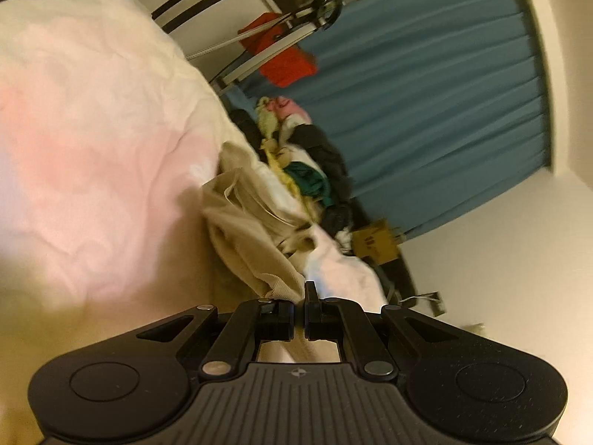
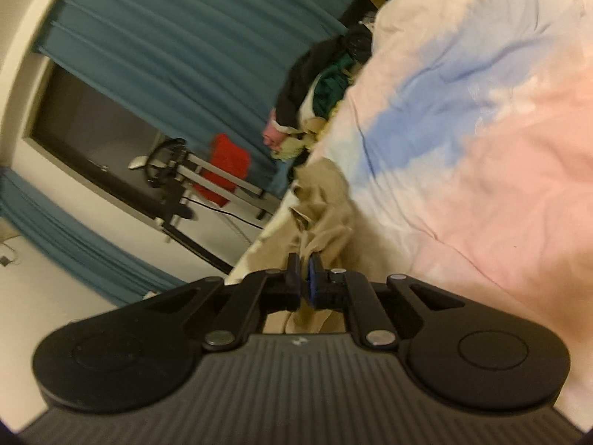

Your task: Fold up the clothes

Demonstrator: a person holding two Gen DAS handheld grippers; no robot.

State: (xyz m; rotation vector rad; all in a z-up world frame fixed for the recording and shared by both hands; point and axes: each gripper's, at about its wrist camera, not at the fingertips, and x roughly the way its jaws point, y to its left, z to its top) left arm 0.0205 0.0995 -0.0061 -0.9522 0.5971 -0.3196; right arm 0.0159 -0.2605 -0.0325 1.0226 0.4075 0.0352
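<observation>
A beige garment (image 1: 255,244) lies crumpled on the bed, stretched between both grippers. My left gripper (image 1: 301,296) is shut on one ribbed edge of it. My right gripper (image 2: 304,270) is shut on another part of the same beige garment (image 2: 322,207). Both views are tilted and blurred. A pile of mixed clothes (image 1: 307,163), black, green, yellow and pink, lies past the garment at the bed's far end; it also shows in the right wrist view (image 2: 322,85).
A pastel pink, blue and white duvet (image 2: 481,141) covers the bed (image 1: 92,148). Blue curtains (image 1: 426,111) hang behind. A rack with a red item (image 1: 285,55) stands by the wall. A cardboard box (image 1: 376,241) sits beyond the clothes pile.
</observation>
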